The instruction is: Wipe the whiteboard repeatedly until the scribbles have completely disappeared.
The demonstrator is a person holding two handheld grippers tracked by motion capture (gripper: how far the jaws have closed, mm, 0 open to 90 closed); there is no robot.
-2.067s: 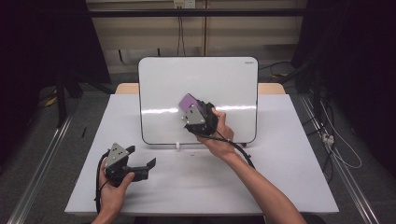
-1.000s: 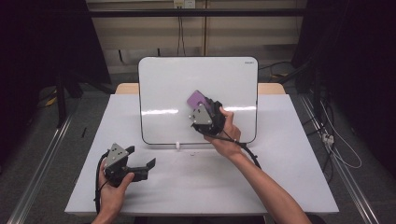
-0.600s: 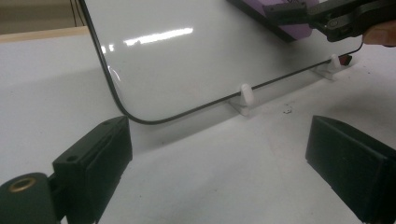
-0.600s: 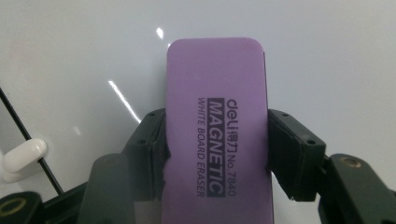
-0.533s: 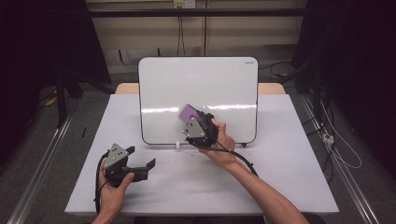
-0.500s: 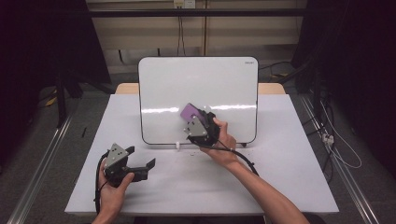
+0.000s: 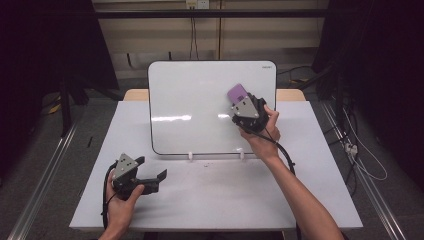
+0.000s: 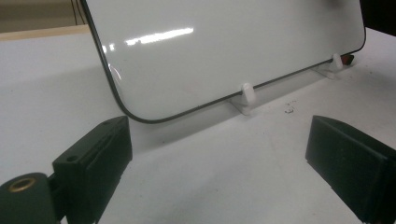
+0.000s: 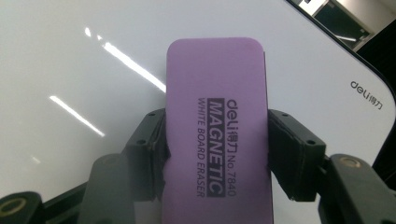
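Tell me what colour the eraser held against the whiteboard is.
Purple, with dark printed lettering on its back. The eraser shows best in the right gripper view.

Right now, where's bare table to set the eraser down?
Bare table lies between the whiteboard feet and the near edge, right of the left hand-held gripper. Strips flank the board. Crowded: the board's right side, where the right hand-held gripper holds the purple eraser.

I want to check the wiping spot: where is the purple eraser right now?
In the high view the purple eraser sits clamped in the right gripper, against the whiteboard's upper right area.
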